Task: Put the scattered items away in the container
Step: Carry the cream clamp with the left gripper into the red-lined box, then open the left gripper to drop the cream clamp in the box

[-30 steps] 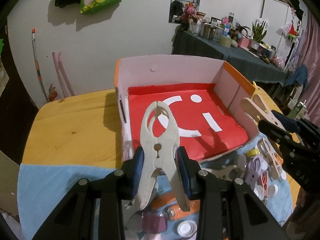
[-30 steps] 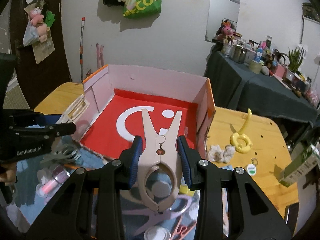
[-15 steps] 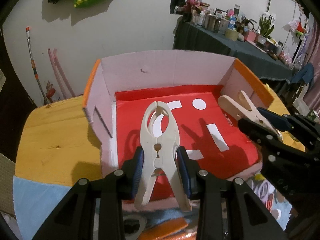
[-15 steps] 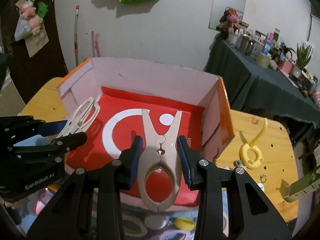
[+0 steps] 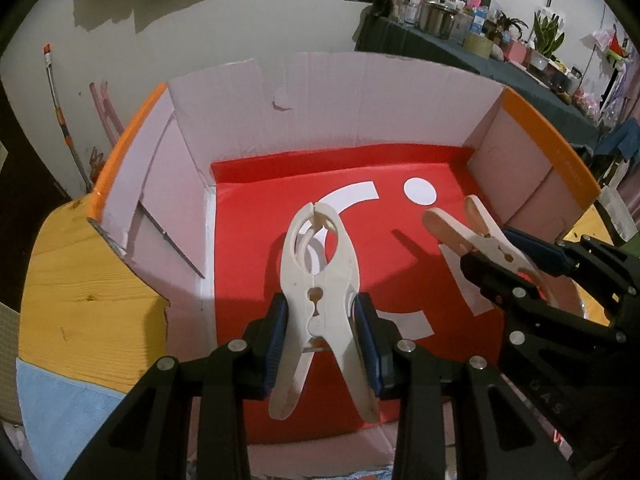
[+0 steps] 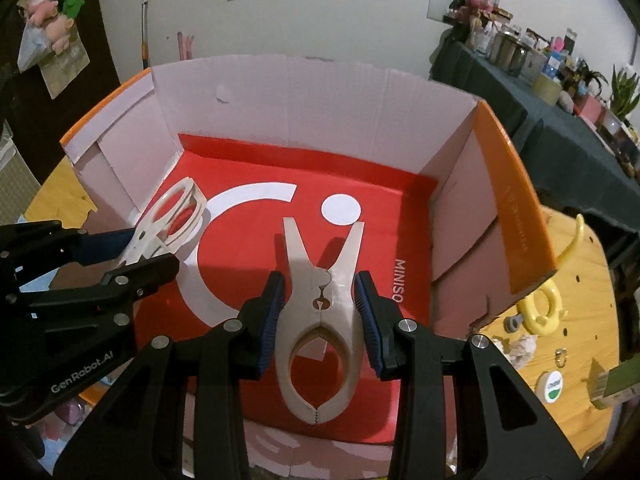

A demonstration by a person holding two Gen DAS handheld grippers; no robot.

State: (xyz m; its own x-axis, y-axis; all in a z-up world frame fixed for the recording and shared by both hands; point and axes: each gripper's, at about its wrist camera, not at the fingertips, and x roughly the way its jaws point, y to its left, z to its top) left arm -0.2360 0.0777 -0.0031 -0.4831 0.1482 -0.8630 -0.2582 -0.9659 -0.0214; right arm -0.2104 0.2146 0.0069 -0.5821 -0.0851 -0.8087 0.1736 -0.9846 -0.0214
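Note:
An open cardboard box with a red floor fills both views; it also shows in the right wrist view. My left gripper is shut on a white plastic clip, held over the box floor. My right gripper is shut on a beige plastic clip, also over the box floor. The right gripper with its beige clip shows at the right of the left wrist view. The left gripper with its white clip shows at the left of the right wrist view.
The box stands on a wooden table with a blue cloth at its near side. A yellow ring toy, a fluffy scrap and a small round lid lie right of the box. A cluttered dark table stands behind.
Both grippers have moved forward from above the scattered items to over the box floor, each still holding its clip. The box now looks much larger and closer.

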